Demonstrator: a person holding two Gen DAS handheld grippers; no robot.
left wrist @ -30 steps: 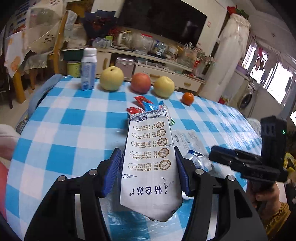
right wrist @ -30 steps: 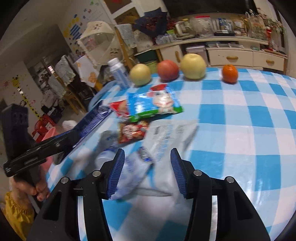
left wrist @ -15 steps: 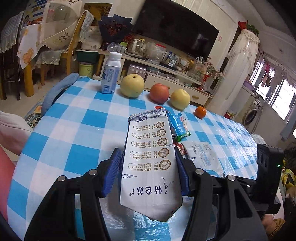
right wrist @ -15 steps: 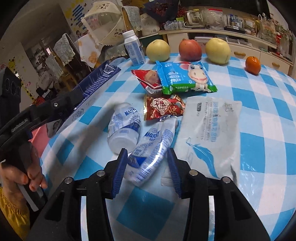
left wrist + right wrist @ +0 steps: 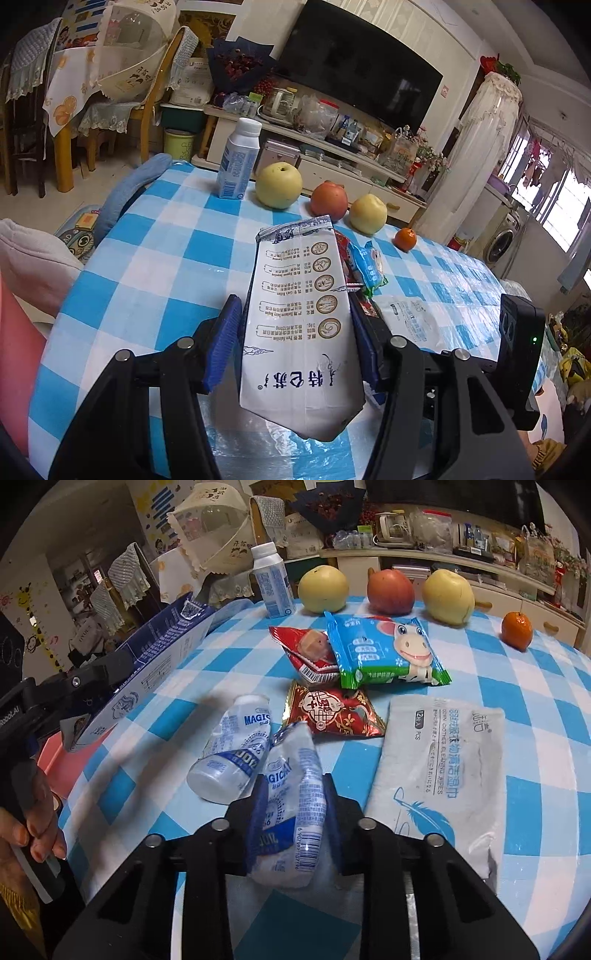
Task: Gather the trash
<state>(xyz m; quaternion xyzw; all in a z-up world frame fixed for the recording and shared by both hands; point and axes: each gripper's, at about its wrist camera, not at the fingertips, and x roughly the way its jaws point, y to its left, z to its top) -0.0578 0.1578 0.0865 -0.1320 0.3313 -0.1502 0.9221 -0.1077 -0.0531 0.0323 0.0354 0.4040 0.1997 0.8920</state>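
My left gripper (image 5: 295, 336) is shut on a flattened white milk carton (image 5: 299, 325) and holds it above the checked table; the carton also shows at the left of the right wrist view (image 5: 147, 668). My right gripper (image 5: 291, 805) is shut on a crushed clear plastic bottle (image 5: 291, 801). A second crushed bottle (image 5: 232, 753) lies just left of it. Beyond lie a red-gold wrapper (image 5: 332, 712), a red snack wrapper (image 5: 306, 653), a blue-green cow packet (image 5: 384, 650) and a white wipes pack (image 5: 443, 768).
At the table's far edge stand a small milk bottle (image 5: 271, 579), two yellow apples (image 5: 323, 589), a red apple (image 5: 389, 590) and an orange (image 5: 517, 629). The table's left edge (image 5: 62, 295) drops to a floor with cushions. A TV cabinet stands behind.
My right gripper has moved in over the nearer crushed bottle and closed on it. My left gripper has kept hold of the carton and drawn back toward the table's left edge.
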